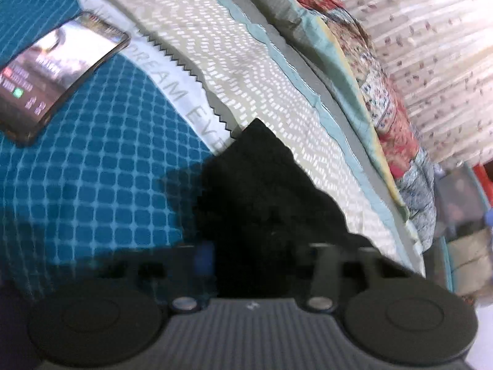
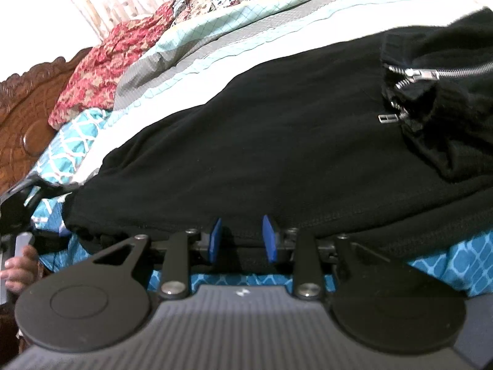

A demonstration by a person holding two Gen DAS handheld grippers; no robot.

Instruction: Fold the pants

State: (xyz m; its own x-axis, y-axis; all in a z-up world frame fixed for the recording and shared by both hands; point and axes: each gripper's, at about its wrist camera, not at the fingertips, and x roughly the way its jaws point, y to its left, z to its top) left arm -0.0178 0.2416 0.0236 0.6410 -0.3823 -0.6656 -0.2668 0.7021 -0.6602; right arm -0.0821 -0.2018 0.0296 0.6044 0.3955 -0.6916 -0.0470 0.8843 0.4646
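In the right wrist view, the right gripper (image 2: pixel 242 240) sat at six o'clock, its blue pads (image 2: pixel 268 239) standing a little apart with the hem of the black pants (image 2: pixel 262 141) lying between them; whether the pads pressed on the cloth could not be told. The pants spread from there toward twelve o'clock across the teal patterned bedspread (image 2: pixel 456 265), with a metal zipper (image 2: pixel 431 75) at two o'clock. A person's hand (image 2: pixel 18 265) showed at nine o'clock, and a carved wooden headboard (image 2: pixel 27 101) stood beyond at ten o'clock. In the left wrist view, blurred, the left gripper (image 1: pixel 255 262) had black pants cloth filling the gap between its fingers, apparently pinched. Farther off, a phone (image 1: pixel 58 71) lay on the bedspread at ten o'clock, and a floral quilt (image 1: pixel 363 71) ran toward one o'clock.
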